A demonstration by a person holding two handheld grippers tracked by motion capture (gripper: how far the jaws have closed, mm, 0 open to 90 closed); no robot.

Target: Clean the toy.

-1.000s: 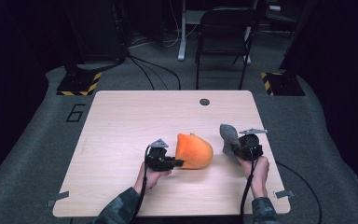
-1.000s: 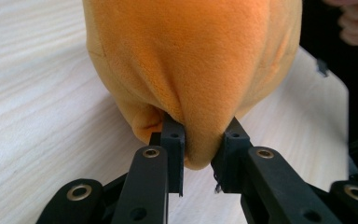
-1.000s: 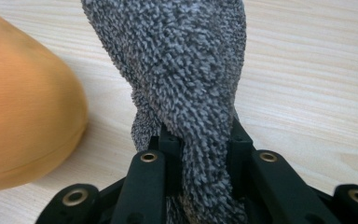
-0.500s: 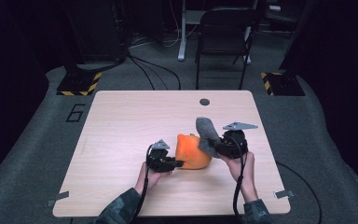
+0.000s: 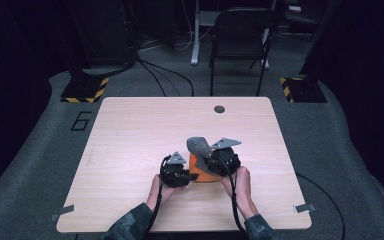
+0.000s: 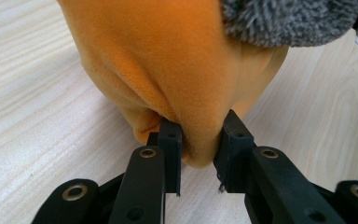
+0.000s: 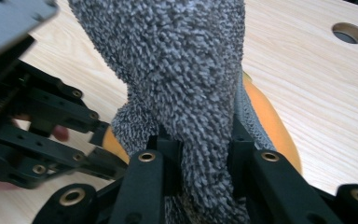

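High view: you hold two cloths together near the table's [image 5: 130, 130] near edge.
Your left gripper [image 6: 198, 144] pinches the orange cloth [image 6: 168, 60]; your right gripper [image 7: 198, 149] clenches the grey cloth [image 7: 182, 70] above it.

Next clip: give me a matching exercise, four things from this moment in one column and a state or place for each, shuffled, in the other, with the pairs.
Things:
1. orange cloth
2. grey fuzzy cloth
3. round hole
4. chair

States or places:
A. on the floor beyond the table
B. pinched by the right hand-held gripper
C. in the tabletop near its far edge
D. pinched by the left hand-held gripper

Pairs: 1-D, 2-B, 3-C, 4-A
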